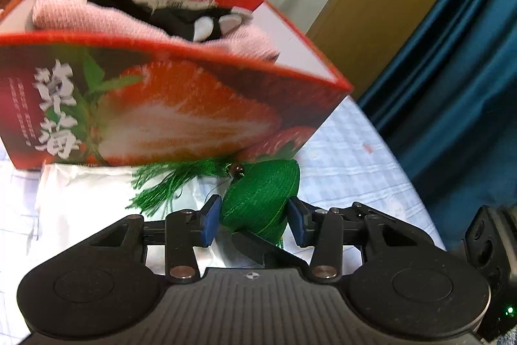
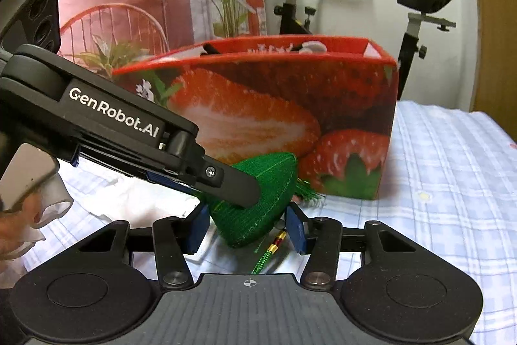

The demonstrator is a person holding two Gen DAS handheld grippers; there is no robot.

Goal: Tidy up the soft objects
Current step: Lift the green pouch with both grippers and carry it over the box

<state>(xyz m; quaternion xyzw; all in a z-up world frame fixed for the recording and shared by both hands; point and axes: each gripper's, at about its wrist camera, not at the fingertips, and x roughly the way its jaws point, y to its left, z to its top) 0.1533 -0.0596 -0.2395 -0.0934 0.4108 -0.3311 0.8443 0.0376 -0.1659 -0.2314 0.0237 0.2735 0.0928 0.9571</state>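
While both claws clamp the green sachet (image 2: 255,209), the left claw (image 2: 226,186) reads "GenRobot.AI".

Left gripper (image 2: 226,183) housing: "GenRobot.AI", white print.
Strawberry box (image 1: 181,105) front: large white Chinese characters, "草莓"; small print beside them too blurred to read.

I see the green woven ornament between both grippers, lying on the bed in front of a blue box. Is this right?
Not quite: the box is red, printed with strawberries, as the right wrist view shows. The green woven ornament does sit between the left gripper and right gripper, on the bed in front of it.
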